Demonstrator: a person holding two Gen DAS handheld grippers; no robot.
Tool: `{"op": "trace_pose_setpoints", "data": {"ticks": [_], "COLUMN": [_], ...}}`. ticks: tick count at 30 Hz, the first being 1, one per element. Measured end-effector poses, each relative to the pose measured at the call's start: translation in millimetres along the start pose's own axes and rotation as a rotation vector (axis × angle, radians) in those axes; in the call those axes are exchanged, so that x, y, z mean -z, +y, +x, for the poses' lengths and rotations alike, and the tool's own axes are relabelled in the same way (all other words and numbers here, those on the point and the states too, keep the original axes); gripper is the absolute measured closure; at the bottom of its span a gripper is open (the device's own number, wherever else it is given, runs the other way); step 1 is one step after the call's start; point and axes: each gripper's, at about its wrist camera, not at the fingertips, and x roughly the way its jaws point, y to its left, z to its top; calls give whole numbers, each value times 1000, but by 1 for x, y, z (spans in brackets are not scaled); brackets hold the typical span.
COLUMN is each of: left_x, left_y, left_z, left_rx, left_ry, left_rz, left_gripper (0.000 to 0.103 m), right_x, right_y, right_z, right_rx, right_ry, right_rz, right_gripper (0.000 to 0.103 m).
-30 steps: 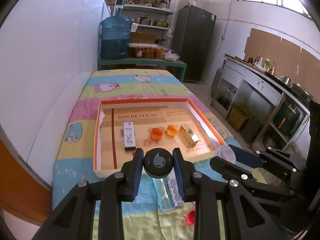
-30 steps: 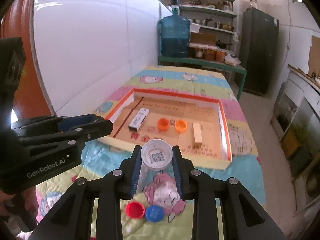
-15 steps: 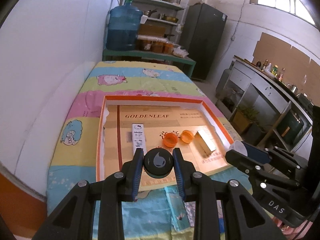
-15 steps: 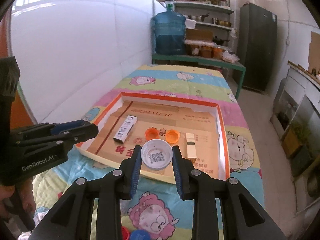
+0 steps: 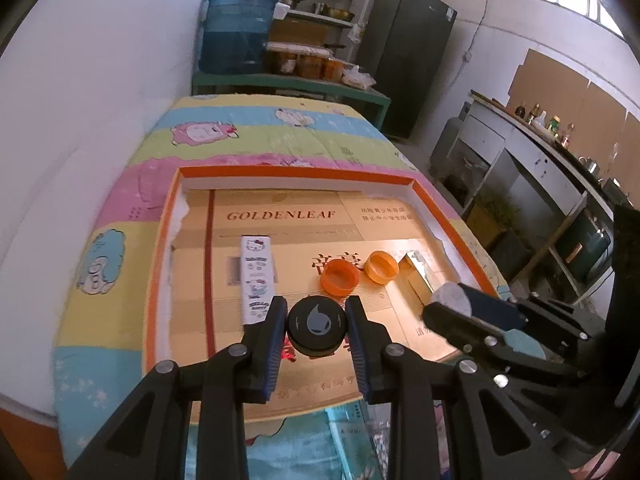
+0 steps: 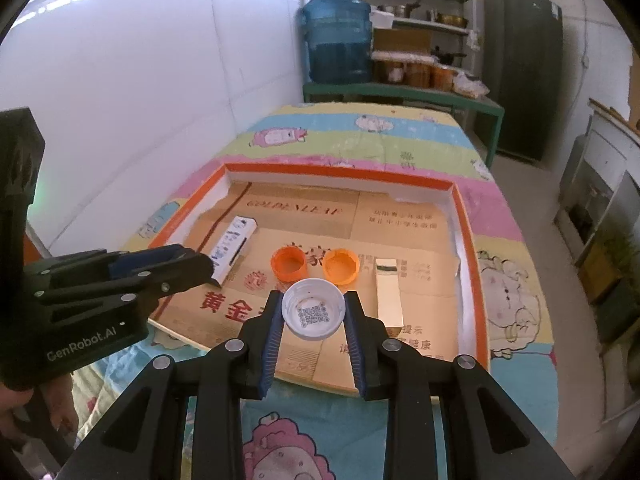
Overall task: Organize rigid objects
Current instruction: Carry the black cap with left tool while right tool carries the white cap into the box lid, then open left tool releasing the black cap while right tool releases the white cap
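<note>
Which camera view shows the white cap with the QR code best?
The right wrist view: the white cap faces the camera between the right gripper jaws, QR code visible. The left wrist view shows only its pale edge.

This looks like a plain home kitchen or pantry. A large blue water-cooler jug stands on a green table beside open white shelves of pots and jars, next to a tall dark refrigerator. Bottles, possibly condiments, line a long grey counter.
</note>
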Motion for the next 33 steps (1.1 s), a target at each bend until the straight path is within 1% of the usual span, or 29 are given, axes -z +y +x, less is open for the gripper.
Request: {"op": "trace_pose_setpoints", "data": {"ticks": [3,10,18,24,33], "left_x": [-1,-3,-6,-5,-5], "left_y": [-2,-3,-2,-1,1], "left_z": [11,33,49,55,59], "left_rx": [1,3,4,3,12], "left_ry": [17,51,75,90,86], "left_rz": [5,12,17,20,21], "left_gripper": [73,73,73,73,73], "right_x": [2,4,2,4,6], "right_y": [-5,-13,-18,-18,-17], "right_z": [13,31,42,48,52], "right_rx": [-8,-12,-15,-15,-1], "right_ry": [24,50,64,77,86], "right_rz": [10,15,21,17,10], "right_gripper": [73,73,73,73,72]}}
